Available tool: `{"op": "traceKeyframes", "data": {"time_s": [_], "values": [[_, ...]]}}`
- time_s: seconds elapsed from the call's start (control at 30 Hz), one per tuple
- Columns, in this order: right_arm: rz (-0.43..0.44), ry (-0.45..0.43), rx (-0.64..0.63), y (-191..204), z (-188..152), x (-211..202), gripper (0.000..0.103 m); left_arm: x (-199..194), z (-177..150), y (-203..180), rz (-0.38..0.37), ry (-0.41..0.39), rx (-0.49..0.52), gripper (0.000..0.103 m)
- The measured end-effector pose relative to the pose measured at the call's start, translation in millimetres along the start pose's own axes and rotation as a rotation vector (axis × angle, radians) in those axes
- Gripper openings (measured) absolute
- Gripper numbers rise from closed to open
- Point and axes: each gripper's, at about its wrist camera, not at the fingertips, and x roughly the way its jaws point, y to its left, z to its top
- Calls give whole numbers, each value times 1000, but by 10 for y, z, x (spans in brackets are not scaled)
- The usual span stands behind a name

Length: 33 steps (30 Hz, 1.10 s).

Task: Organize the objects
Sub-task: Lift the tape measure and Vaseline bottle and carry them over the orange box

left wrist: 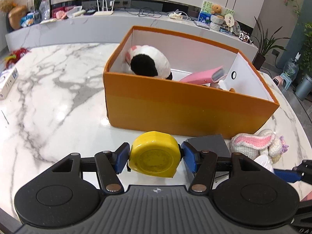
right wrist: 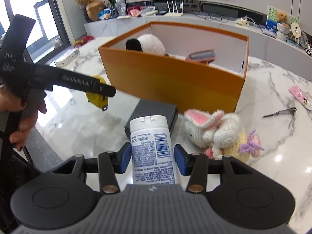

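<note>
Bright, even daylight throughout, entering from the window [right wrist: 44, 17] at the left of the right wrist view. White glare spots on the glossy marble bench [left wrist: 58, 89], with soft shadow pooled at the foot of the orange box [left wrist: 185, 113]. Strong fisheye bending at every edge, corners vignetted black. Slight motion blur on the crocheted rabbit [right wrist: 218, 130] and box rim; background soft.
</note>
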Motion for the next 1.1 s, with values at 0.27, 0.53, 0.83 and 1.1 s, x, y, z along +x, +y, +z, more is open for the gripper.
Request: {"op": "traceKeyframes", "data": {"time_s": [0.27,0.53,0.83,1.1], "values": [[2,-80,3,40,177,-194,50,-191,74,-87,19,-74,34,69],[4,-238,77,-70,512,-396,50,-316,279,-143,30,-188,5,69],[-70,-453,158,-200,1146,-420,50,-435,961,-172,-21,-326,-68,69],[-121,-455,255,-528,1459,73,50,217,1398,-205,-78,-273,-105,69]]}}
